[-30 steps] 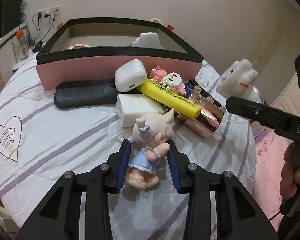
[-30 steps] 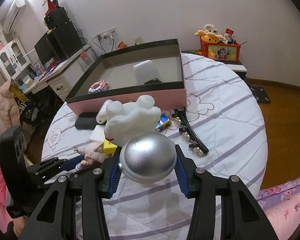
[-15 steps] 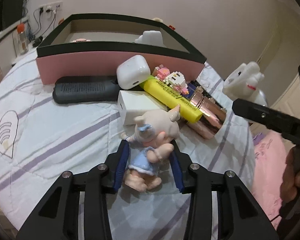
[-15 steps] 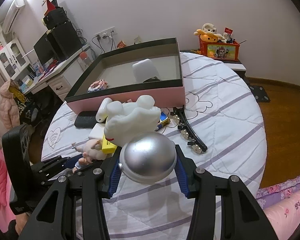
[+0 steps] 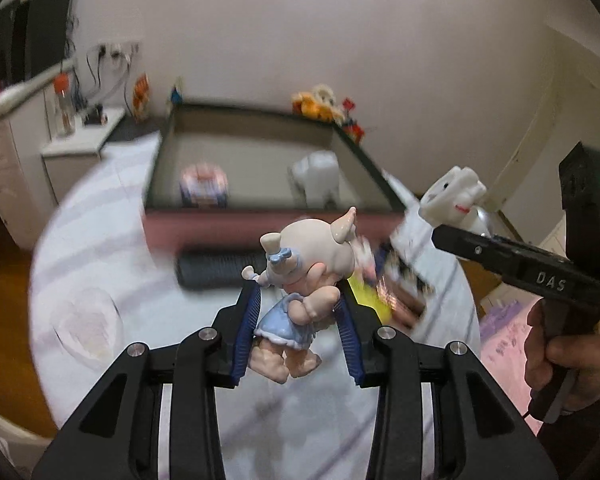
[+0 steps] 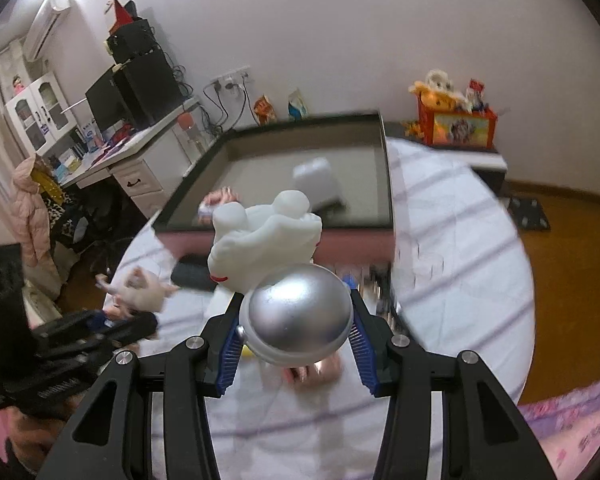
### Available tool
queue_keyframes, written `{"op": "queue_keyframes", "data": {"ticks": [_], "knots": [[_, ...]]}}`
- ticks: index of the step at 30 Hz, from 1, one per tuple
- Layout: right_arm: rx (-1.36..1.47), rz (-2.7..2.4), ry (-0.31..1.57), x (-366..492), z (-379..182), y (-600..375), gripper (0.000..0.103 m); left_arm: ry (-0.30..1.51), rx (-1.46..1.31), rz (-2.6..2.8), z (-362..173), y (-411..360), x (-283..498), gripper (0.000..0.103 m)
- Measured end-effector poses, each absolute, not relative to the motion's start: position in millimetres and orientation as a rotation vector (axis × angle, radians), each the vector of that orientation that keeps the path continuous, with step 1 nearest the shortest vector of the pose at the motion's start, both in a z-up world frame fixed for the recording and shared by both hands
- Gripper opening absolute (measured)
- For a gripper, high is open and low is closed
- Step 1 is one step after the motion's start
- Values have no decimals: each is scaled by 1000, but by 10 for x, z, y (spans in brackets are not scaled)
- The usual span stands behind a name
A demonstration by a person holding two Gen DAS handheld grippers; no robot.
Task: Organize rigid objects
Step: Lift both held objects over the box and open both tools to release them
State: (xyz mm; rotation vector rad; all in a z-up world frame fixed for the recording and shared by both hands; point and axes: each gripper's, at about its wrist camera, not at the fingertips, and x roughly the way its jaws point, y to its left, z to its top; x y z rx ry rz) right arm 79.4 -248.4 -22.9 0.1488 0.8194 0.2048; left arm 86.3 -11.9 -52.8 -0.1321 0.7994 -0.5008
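My left gripper (image 5: 298, 320) is shut on a pig figurine in a blue dress (image 5: 304, 276), held up off the quilted table. My right gripper (image 6: 294, 328) is shut on a white astronaut figure with a silver helmet (image 6: 296, 316); the same figure (image 5: 454, 196) shows at the right of the left wrist view. Beyond both stands the pink box with a dark rim (image 5: 204, 228), (image 6: 352, 244), holding a white object (image 5: 316, 180) and a small pink-and-blue item (image 5: 204, 186). The left gripper with the pig (image 6: 140, 292) appears at the lower left of the right wrist view.
Against the box's front wall lie a black case (image 5: 216, 272), a yellow marker (image 5: 370, 300) and a rose-gold tube (image 5: 400, 300), all blurred. A desk with a monitor (image 6: 140, 92) stands at the left. An orange toy box (image 6: 456, 128) sits behind the table. A hand (image 5: 568, 364) grips the right tool.
Both grippers have risen with their figures. The pig has left the table, and the box's inside now shows more fully in both views.
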Motion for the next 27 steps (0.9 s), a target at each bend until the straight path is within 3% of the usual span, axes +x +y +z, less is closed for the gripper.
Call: {"op": "queue_keyframes", "data": {"ticks": [9,18,27], "knots": [[88,223,800,1869,48,-2409,48,749,-85,-465,-215,-291,1927,38],[99,208,932,2736,-392,-2449,48,834,-33,-414,-476,-614,2847,38],[97,180,1033,3010,-780,-2494,49,935,28,-377,-779,-820,3178,38]]}}
